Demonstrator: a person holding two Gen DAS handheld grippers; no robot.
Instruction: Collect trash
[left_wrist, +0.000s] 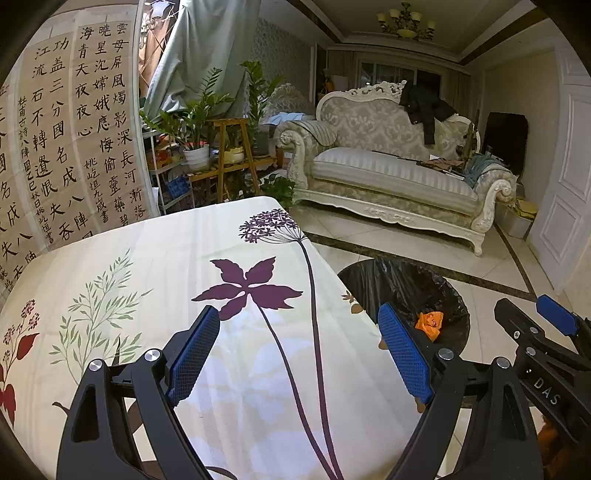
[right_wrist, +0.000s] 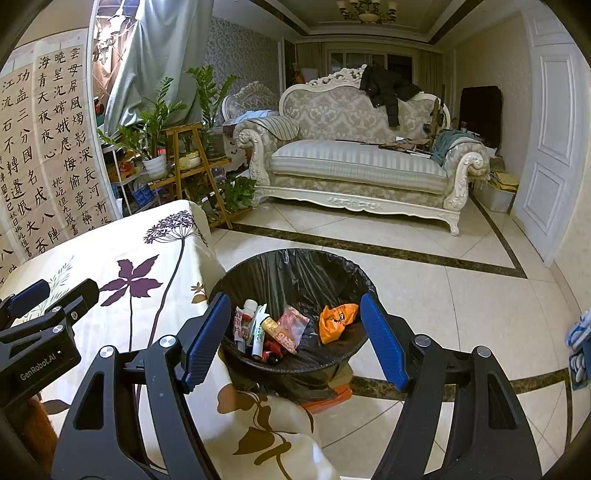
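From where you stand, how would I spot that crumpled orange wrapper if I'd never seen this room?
Find the table with the flowered cloth; beside its corner on the tiled floor stands a round bin lined with a black bag. Inside, on the side away from the table, lies the orange wrapper, set apart from the red-and-white packets and tubes clustered nearer the table. It is the only plain bright orange piece.

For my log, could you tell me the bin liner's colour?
Black liner, clearest in the right wrist view.

The cream floral cloth table cover (left_wrist: 229, 369) looks smooth and matt. A glossy, crinkled black plastic bin liner (right_wrist: 295, 273) holds a shiny crumpled orange plastic wrapper (right_wrist: 336, 319). The pale polished floor tiles (right_wrist: 461, 295) gleam. Blue gripper pads (right_wrist: 382, 341) appear finely textured rubber.
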